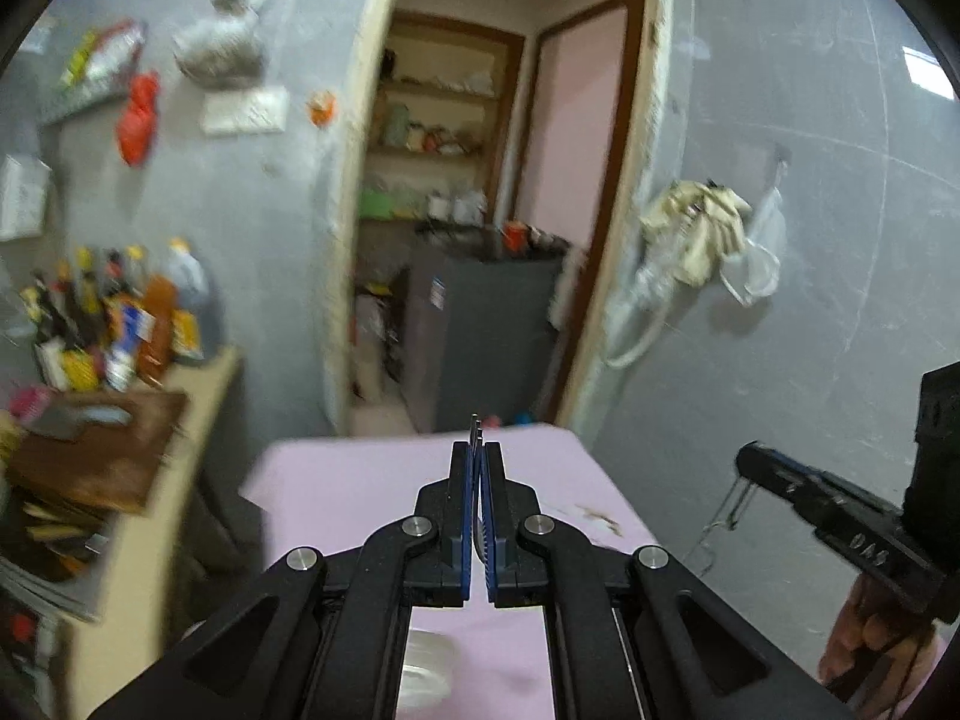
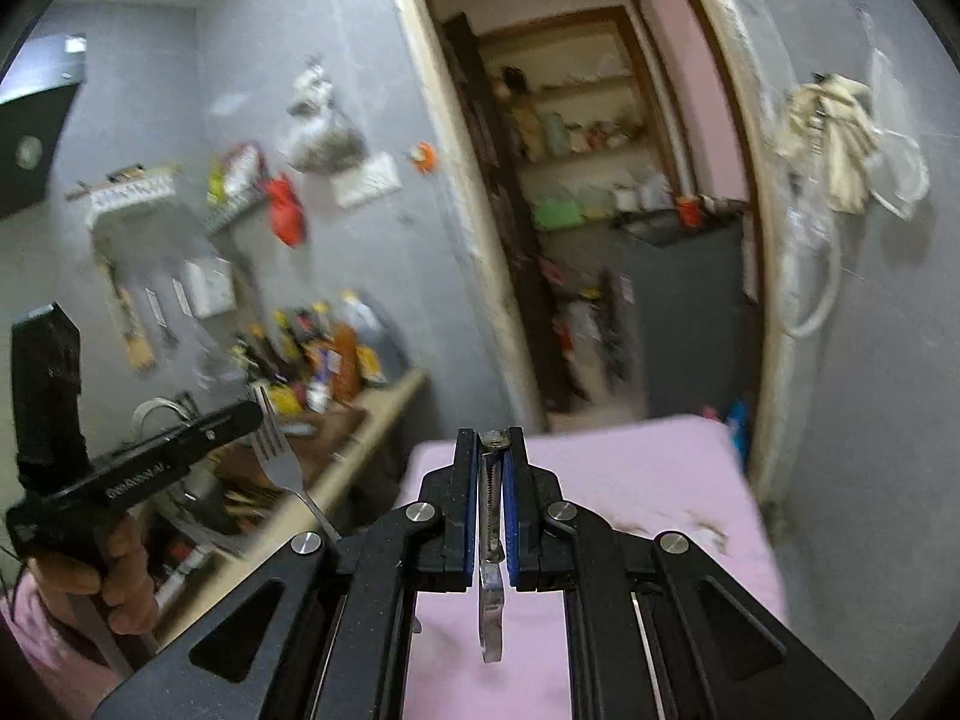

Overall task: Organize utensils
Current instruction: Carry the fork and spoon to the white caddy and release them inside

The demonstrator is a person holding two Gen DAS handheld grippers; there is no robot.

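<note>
My left gripper (image 1: 477, 450) is shut on a metal fork (image 1: 476, 429), seen edge-on with its tines poking past the fingertips; the right wrist view shows the same fork (image 2: 277, 450) from the side, tines up, in the left gripper (image 2: 255, 411). My right gripper (image 2: 493, 438) is shut on a metal utensil with a toothed edge (image 2: 491, 540); its handle hangs down between the fingers. In the left wrist view the right gripper (image 1: 747, 459) appears at the right with a thin metal piece hanging below it. Both are held above a table with a pink cloth (image 1: 360, 480).
A wooden counter (image 1: 180, 456) at the left carries bottles (image 1: 120, 312) and a dark board. A doorway (image 1: 480, 240) ahead opens onto shelves and a grey cabinet. A cloth (image 1: 702, 228) hangs on the grey wall at right. A clear object (image 1: 426, 666) lies on the pink cloth.
</note>
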